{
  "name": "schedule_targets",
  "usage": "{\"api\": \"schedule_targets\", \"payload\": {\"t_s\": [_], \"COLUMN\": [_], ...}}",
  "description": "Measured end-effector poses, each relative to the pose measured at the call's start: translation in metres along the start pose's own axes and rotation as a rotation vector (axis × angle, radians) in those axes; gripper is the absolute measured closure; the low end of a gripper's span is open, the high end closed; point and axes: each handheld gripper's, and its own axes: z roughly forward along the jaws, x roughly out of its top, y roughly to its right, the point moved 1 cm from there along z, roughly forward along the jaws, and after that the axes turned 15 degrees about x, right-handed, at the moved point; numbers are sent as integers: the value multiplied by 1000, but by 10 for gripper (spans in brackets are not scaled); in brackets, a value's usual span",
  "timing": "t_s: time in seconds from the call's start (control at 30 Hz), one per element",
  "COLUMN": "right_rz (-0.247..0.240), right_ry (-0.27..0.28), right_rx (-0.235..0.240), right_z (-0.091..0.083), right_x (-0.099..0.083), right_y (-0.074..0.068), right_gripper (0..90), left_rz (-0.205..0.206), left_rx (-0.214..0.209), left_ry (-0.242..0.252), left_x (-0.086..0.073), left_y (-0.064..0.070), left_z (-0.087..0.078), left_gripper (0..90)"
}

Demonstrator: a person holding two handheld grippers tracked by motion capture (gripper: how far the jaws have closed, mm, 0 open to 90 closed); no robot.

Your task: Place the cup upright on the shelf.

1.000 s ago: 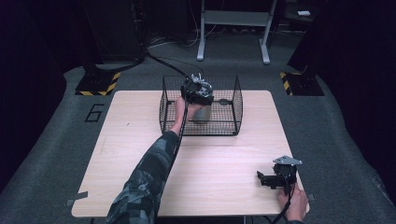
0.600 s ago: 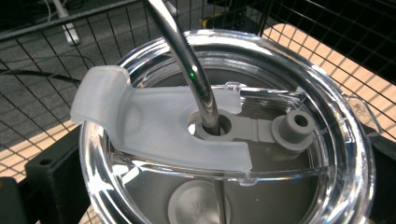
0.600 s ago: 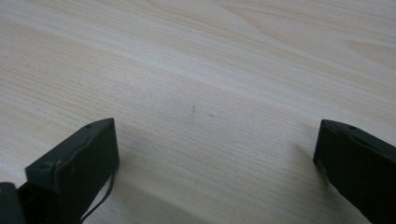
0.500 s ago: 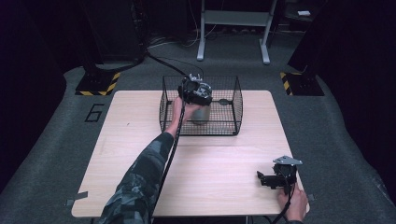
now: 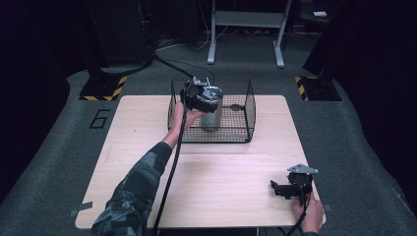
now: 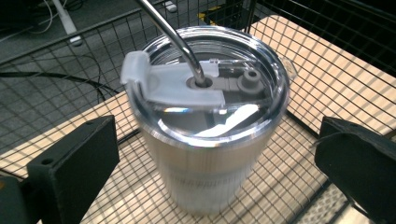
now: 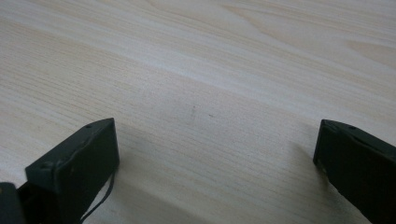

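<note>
1. At the near right corner of the wooden table [image 5: 226, 182], a hand [image 5: 309, 215] rests the right gripper [image 5: 276, 187] on the tabletop. Its jaws are spread wide with bare wood grain between them, as the right gripper view shows, and nothing is held.

2. A camouflage sleeve [image 5: 134, 191] reaches up from the near edge toward the far side of the table, with a black cable [image 5: 169, 172] trailing alongside it.

3. At the end of that arm, the left gripper [image 5: 212, 96] hangs over a black wire basket [image 5: 246, 125] on the table's far half, aimed down into it.

4. Inside the basket stands a steel tumbler [image 6: 210, 163] — upright, its long axis vertical and its mouth facing up. A clear lid [image 6: 210, 100] with a pale slider covers it, and a metal straw [image 6: 175, 37] rises from the lid's hole, leaning away from the camera.

5. In the left gripper view the two black jaws stand wide apart, one on either side of the tumbler — both clear of its wall, gripping nothing.

6. Beyond the table lie dark carpet, a yellow-and-black striped floor plate [image 5: 103, 88] and grey frame legs [image 5: 246, 37].
</note>
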Motion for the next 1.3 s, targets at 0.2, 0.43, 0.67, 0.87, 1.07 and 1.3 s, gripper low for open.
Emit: {"api": "schedule_targets", "payload": {"t_s": [0.2, 0.43, 0.67, 0.87, 1.07, 1.3], "right_rz": [-3, -5, -3, -3, 2, 7], "right_ry": [0, -2, -2, -1, 1, 1], "right_rx": [0, 1, -1, 0, 1, 2], "right_z": [0, 0, 0, 0, 0, 0], "right_x": [0, 0, 0, 0, 0, 0], "right_y": [0, 0, 0, 0, 0, -1], "right_gripper": [0, 0, 0, 0, 0, 0], "left_rz": [6, 14, 18, 40, 71, 63], "left_rx": [-27, -65, -98, -92, -86, -31], "left_ry": [32, 74, 104, 125, 102, 70], "left_x": [-2, -17, -42, -65, -97, -140], "left_y": [-7, -15, -29, -35, -42, -54], "left_z": [-28, -67, -102, -128, -147, -158], "left_gripper": [1, 0, 0, 0, 0, 0]}}
